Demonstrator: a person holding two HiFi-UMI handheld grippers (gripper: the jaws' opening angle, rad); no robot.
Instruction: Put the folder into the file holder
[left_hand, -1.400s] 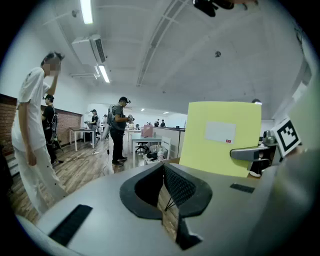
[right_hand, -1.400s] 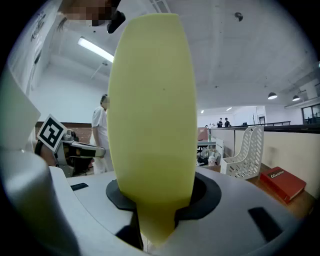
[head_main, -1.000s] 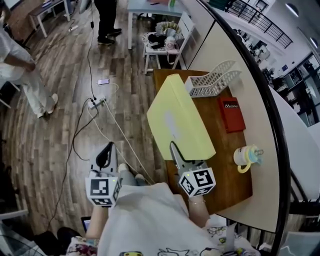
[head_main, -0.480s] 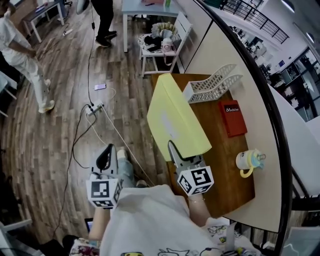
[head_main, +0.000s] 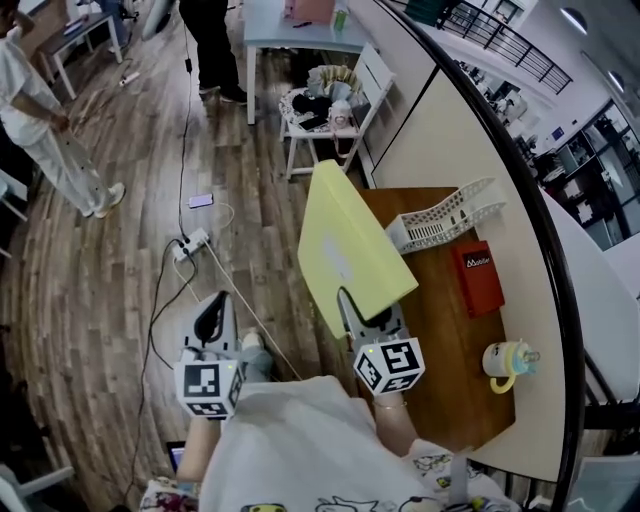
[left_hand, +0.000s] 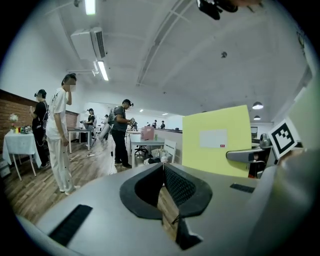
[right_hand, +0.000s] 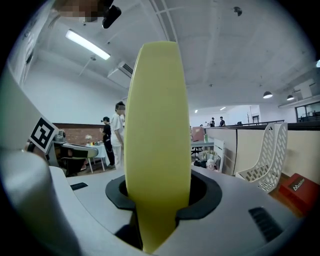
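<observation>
A stiff yellow folder (head_main: 350, 250) stands on edge, tilted, above the left edge of the brown table (head_main: 445, 340). My right gripper (head_main: 364, 318) is shut on its near end. In the right gripper view the folder (right_hand: 157, 140) fills the gap between the jaws, and both pads press on it. The white mesh file holder (head_main: 445, 222) lies on the table just right of the folder, and it shows at the right (right_hand: 267, 155) of the right gripper view. My left gripper (head_main: 212, 322) hangs over the floor at the left. Its tips (left_hand: 162, 167) meet with nothing between them.
A red book (head_main: 478, 278) lies near the file holder, and a small handled cup (head_main: 505, 362) stands nearer me. A curved partition wall (head_main: 470, 130) borders the table's right side. Cables and a power strip (head_main: 193, 243) lie on the wood floor. People stand at the far left, and a white chair (head_main: 335, 95) is beyond the table.
Both grippers and the folder have shifted left and farther along the table. The file holder, earlier beyond the folder's far end, now lies beside its right face.
</observation>
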